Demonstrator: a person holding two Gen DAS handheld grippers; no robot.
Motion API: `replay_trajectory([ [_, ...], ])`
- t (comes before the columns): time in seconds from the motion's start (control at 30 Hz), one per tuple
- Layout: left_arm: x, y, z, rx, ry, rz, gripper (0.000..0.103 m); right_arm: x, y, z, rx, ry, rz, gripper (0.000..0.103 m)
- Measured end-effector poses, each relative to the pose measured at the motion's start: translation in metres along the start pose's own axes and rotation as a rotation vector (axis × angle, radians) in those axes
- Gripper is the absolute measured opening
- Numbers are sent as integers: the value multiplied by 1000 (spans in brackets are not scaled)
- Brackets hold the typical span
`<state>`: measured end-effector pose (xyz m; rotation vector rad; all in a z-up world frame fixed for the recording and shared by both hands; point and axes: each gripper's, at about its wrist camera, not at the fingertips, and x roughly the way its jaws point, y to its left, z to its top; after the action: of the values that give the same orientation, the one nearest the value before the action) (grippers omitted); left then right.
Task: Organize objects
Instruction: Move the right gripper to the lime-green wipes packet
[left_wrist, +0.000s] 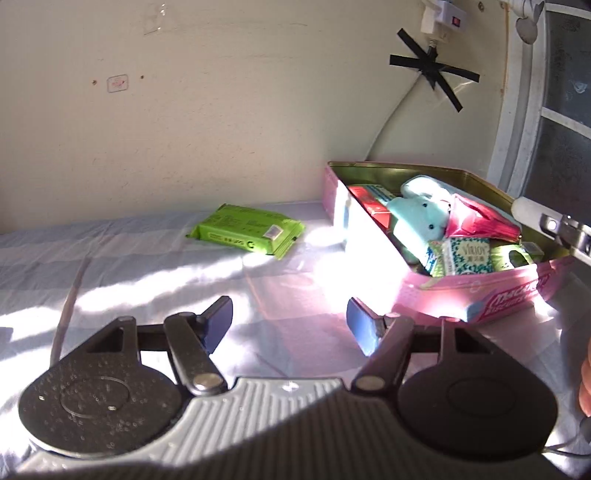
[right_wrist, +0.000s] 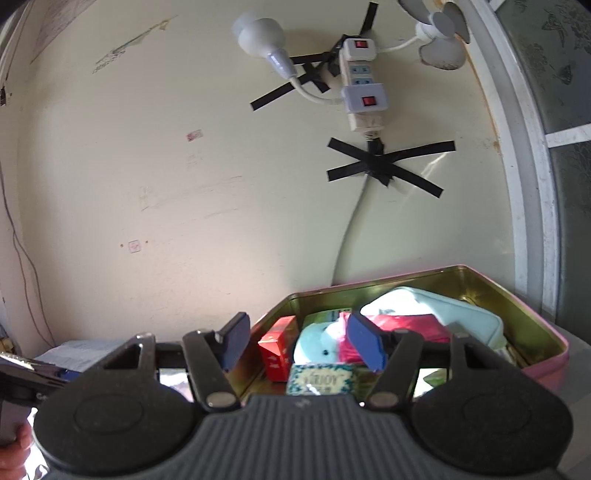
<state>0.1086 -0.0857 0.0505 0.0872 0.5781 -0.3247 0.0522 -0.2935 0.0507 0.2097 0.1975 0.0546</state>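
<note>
Pink tin (left_wrist: 436, 291) holds blue plush (left_wrist: 424, 218), red box (left_wrist: 373, 203).

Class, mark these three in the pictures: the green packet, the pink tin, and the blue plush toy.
green packet (left_wrist: 245, 232), left wrist view, middle of its top face
pink tin (left_wrist: 491, 295), left wrist view, near outer wall
blue plush toy (left_wrist: 424, 218), left wrist view, its face

The left wrist camera is sitting low over the bedsheet (left_wrist: 155, 266), facing the wall, with the pink tin (left_wrist: 436, 291) near at two o'clock. The right wrist camera is hovering close above that tin (right_wrist: 546, 354) — tilting up the wall. Both views are sharing the tin and the black tape cross (left_wrist: 436, 70) (right_wrist: 384, 162).
</note>
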Motion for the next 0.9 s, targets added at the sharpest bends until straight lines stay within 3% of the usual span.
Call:
replay_trajectory([
  [0.3,0,68,-25,-79,20,178,71,12,88,-26,-123,163,213,61],
  [0.5,9,109,-41,-144,36,290,71,42,128,-50,-169,320,265,62],
  [0.63,12,122,-44,-203,56,265,72,62,137,-69,-152,421,256,62],
  [0.7,13,119,-44,-187,59,272,72,70,142,-78,-168,482,231,59],
  [0.9,14,117,-45,-172,63,277,73,66,144,-80,-186,466,237,64],
])
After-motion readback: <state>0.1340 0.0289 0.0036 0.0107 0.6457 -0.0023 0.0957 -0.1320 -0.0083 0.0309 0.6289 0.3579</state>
